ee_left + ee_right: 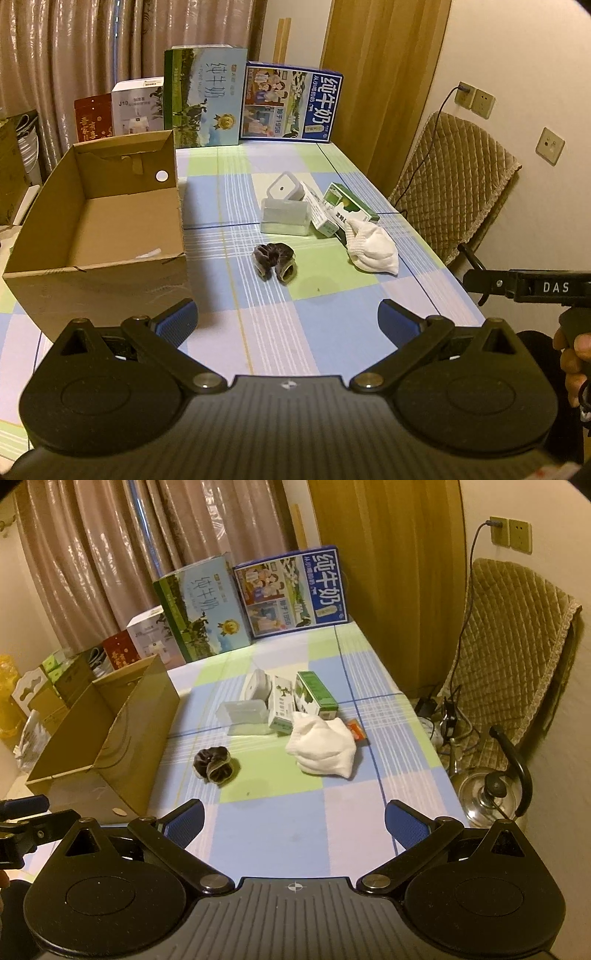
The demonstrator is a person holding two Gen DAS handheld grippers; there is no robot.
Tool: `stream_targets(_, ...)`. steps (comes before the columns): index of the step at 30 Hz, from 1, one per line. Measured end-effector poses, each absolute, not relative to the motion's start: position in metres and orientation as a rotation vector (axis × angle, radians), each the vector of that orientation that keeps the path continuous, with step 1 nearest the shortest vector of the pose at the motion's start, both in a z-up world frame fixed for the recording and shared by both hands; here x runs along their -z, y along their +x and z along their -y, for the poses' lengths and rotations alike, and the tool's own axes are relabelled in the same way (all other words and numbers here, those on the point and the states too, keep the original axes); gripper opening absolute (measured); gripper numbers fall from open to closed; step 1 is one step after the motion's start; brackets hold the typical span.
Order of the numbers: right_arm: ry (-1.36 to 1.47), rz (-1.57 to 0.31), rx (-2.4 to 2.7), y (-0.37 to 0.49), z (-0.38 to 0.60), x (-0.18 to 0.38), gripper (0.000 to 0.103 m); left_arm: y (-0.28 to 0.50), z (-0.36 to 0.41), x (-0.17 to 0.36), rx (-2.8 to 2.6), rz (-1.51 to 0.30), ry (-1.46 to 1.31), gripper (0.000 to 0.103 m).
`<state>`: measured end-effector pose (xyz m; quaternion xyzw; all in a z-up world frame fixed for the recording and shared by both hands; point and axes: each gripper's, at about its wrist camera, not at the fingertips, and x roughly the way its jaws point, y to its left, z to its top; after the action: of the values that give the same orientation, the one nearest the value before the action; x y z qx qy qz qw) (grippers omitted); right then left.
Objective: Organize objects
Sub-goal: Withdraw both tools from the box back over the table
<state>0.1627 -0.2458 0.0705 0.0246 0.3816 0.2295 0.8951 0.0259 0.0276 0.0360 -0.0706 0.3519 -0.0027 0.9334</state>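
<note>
An open cardboard box (92, 229) (110, 731) stands on the left of the checked table (295, 332) (280, 834). A dark scrunchie (273, 261) (217, 767) lies mid-table. Behind it are a clear plastic case (285, 218) (243, 712), a round-cornered white container (284, 188) (256, 685), a white carton (280, 705), a green carton (349, 208) (317, 692) and a white rolled sock (373, 248) (321, 749). A small orange packet (357, 731) peeks out beside the sock. My left gripper (287, 325) and right gripper (293, 825) both hover open over the near edge, holding nothing.
Two large milk boxes (207, 96) (291, 590) stand at the table's far end, smaller boxes (136, 107) to their left. A quilt-covered chair (454, 184) (517, 657) and a steel kettle (487, 790) are on the right. A person's hand (572, 362) holds the right gripper.
</note>
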Motion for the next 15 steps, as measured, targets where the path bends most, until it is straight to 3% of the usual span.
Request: stream_targets(15, 0.042, -0.799, -0.479, 0.171, 0.244, -0.063, 0.101, 0.044, -0.020, -0.028, 0.012, -0.735, -0.147, 0.102)
